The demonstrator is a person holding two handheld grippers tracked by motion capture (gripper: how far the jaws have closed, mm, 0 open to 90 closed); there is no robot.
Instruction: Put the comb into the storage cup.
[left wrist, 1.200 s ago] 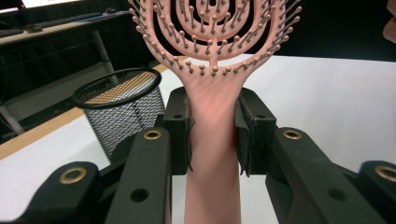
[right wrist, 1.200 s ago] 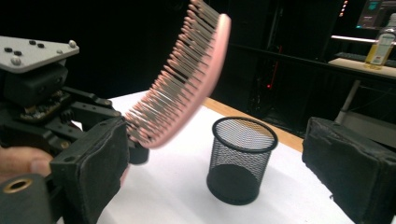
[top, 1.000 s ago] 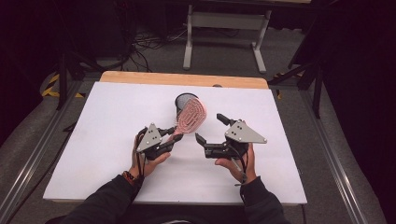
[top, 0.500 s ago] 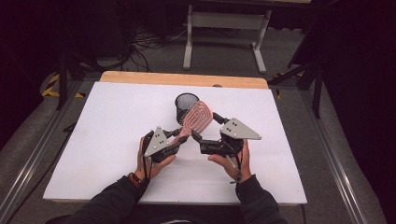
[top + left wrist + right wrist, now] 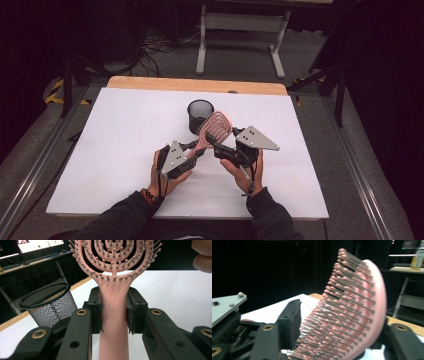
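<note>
A pink vented hairbrush [image 5: 216, 127] stands tilted above the white table, just in front of a black mesh cup [image 5: 200, 114]. My left gripper [image 5: 198, 152] is shut on its handle; in the left gripper view both pads clamp the handle [image 5: 113, 315] just below the head, with the cup [image 5: 47, 302] at the left. My right gripper [image 5: 220, 136] straddles the brush head from the right. Its jaws have just been closing, and in the right gripper view one pad meets the bristle tips while the other sits against the curved back of the hairbrush [image 5: 362, 310].
The white tabletop [image 5: 115, 135] has a wooden strip along its far edge [image 5: 195, 84]. Grey carpet, cables and a metal stand's legs [image 5: 240, 30] lie beyond it. Both of the person's forearms come in from the bottom edge.
The two hands have drawn closer together. My right gripper has slid left onto the brush head and its jaws have narrowed around it. The left gripper keeps hold of the handle.
</note>
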